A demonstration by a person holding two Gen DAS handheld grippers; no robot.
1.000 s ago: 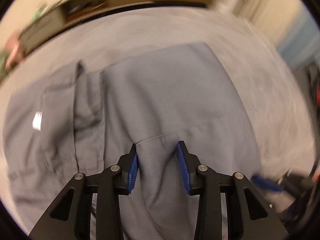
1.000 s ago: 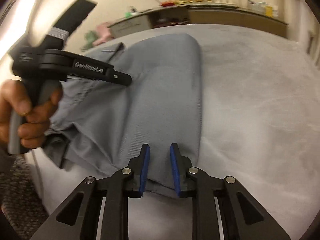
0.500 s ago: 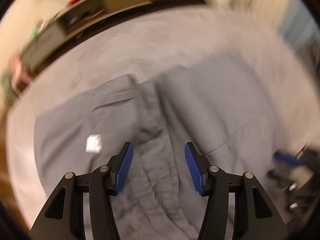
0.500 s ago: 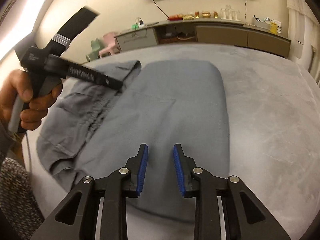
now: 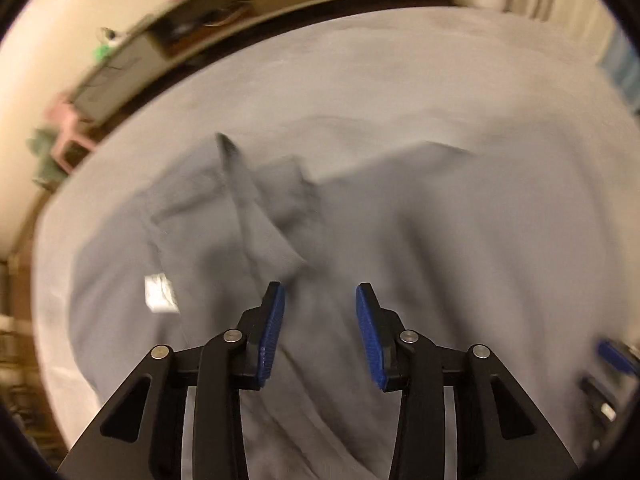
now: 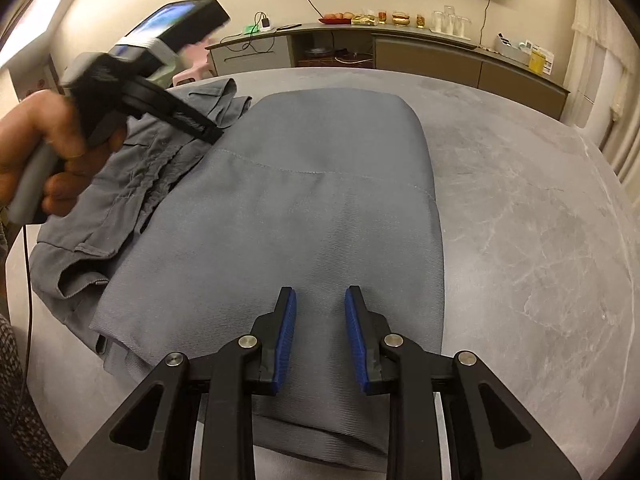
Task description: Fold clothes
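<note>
A grey shirt [image 6: 320, 200] lies on the grey table [image 6: 540, 220], its right part folded over into a smooth flat panel. Its left part is crumpled, with the collar [image 5: 240, 184] and a white label [image 5: 160, 294] showing. My left gripper [image 5: 320, 292] hovers over this crumpled part with its jaws closing and no cloth pinched between them. In the right wrist view a hand holds the left gripper [image 6: 192, 120] above the collar side. My right gripper [image 6: 320, 292] is open just above the near end of the folded panel, gripping nothing.
A long sideboard [image 6: 400, 52] with glasses and small items runs along the far wall. A pink stool [image 5: 68, 136] stands beside it. The table edge curves close on the left, where a cable [image 6: 28, 260] hangs down. Bare tabletop lies right of the shirt.
The left gripper let go of the folded cloth and swung left over the collar side, its jaws widening then narrowing. The right gripper drew back slightly and opened a little.
</note>
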